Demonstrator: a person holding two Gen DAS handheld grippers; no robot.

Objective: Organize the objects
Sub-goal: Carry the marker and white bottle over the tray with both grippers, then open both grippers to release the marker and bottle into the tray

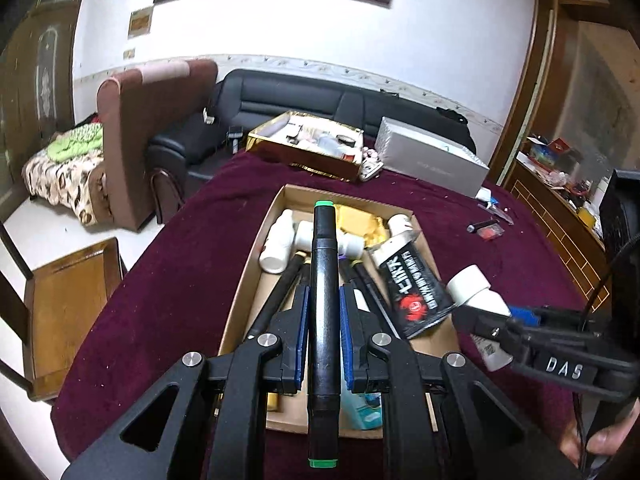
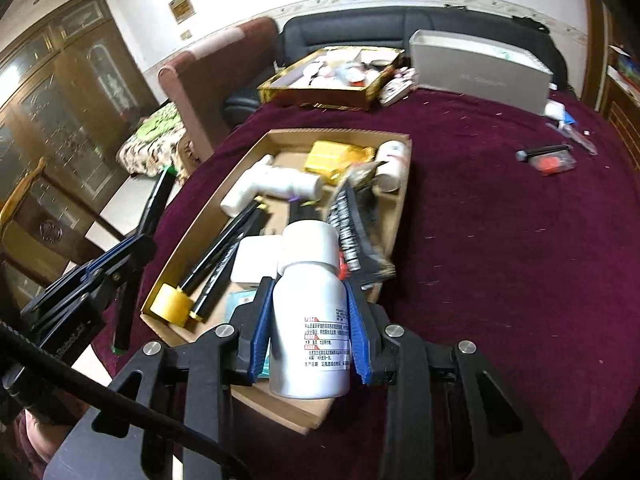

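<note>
My left gripper [image 1: 324,300] is shut on a black marker with green ends [image 1: 324,280] and holds it above the open cardboard box [image 1: 248,276] on the maroon table. My right gripper [image 2: 308,300] is shut on a white pill bottle [image 2: 308,312] over the box's near right corner [image 2: 280,404]; it also shows in the left wrist view [image 1: 476,292]. In the box lie white pipe fittings [image 2: 272,184], black pens [image 2: 224,252], a yellow tape roll [image 2: 172,304], a black pouch [image 1: 416,284] and a gold packet [image 2: 336,156].
A gold tray [image 1: 308,148] of small items and a grey box [image 1: 432,160] stand at the table's far edge. A small black tool and red item [image 2: 548,158] lie on the right of the cloth. A wooden chair [image 1: 68,304] stands left of the table.
</note>
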